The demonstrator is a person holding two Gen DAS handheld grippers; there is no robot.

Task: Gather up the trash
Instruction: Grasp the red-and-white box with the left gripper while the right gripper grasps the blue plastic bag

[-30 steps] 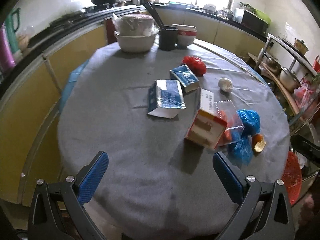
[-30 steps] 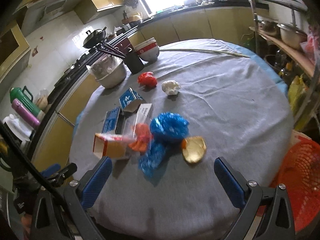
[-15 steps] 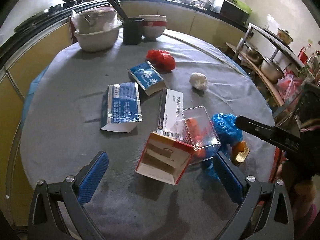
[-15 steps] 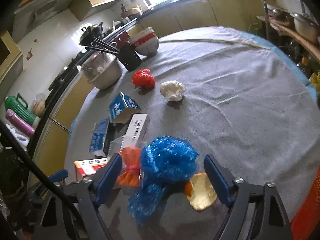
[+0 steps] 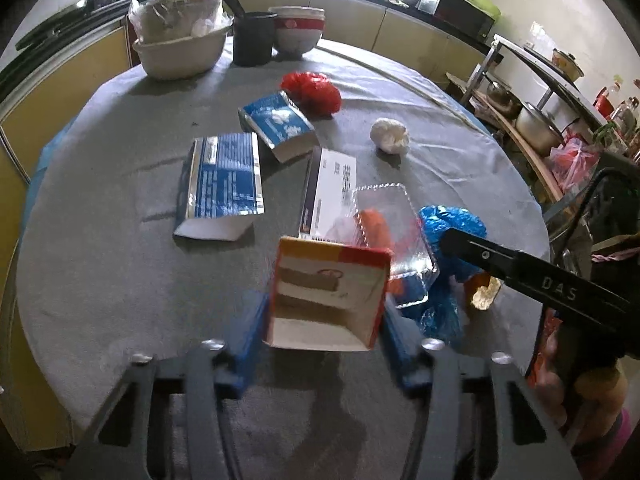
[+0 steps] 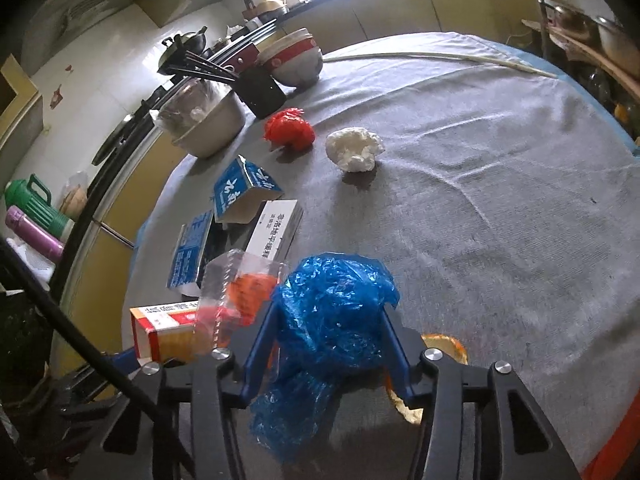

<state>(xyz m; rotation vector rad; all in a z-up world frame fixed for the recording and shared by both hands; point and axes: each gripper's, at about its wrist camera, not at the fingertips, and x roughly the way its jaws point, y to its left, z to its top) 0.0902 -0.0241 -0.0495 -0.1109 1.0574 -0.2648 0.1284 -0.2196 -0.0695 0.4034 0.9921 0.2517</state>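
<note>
Trash lies on a round grey table (image 5: 120,264). My left gripper (image 5: 320,316) has closed on an orange and white carton (image 5: 328,292), which also shows in the right wrist view (image 6: 168,332). My right gripper (image 6: 328,344) has closed on a crumpled blue plastic bag (image 6: 332,320), seen in the left wrist view too (image 5: 452,220). A clear plastic tray (image 5: 392,240) with orange scraps lies between carton and bag. An orange peel (image 6: 444,348) lies just right of the bag.
Further back lie two blue cartons (image 5: 224,184) (image 5: 280,124), a white box (image 5: 332,192), a red bag (image 5: 312,92) and a white paper wad (image 5: 390,136). Bowls (image 5: 180,52) and a black cup (image 5: 254,42) stand at the far edge. A red basket (image 6: 616,444) sits at the lower right.
Both grippers moved forward and closed: the left onto the orange and white carton, the right onto the blue bag.
</note>
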